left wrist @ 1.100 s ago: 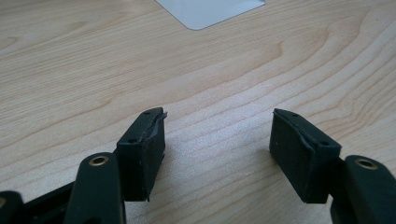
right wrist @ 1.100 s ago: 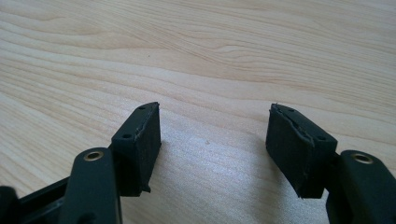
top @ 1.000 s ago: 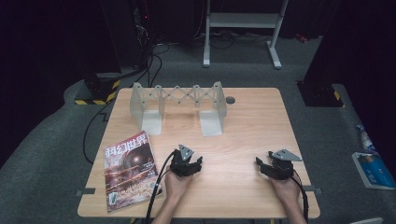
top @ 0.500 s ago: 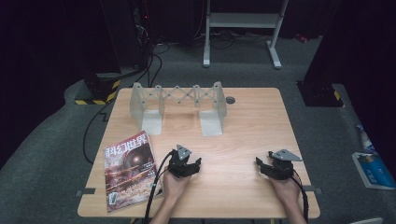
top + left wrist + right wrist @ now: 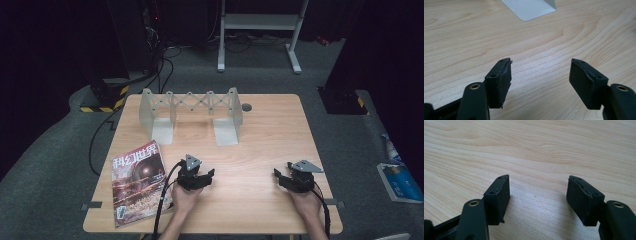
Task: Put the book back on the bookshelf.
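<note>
Hands are holding two tools low over the wooden surface (image 5: 260, 145), near its front edge. The left tool (image 5: 200, 177) is sitting with its jaws wide apart, and nothing is lying between them but bare wood. The right tool (image 5: 282, 179) is also gaping open, with bare wood between its jaws. A magazine (image 5: 139, 182) is lying flat just beside the left tool, close to the front left corner, and its bottom edge is almost reaching the front edge of the surface. A grey folding rack (image 5: 192, 114) is standing near the back edge, well apart from both tools. Lots of open wood is lying between the two tools and between the tools and the rack.
</note>
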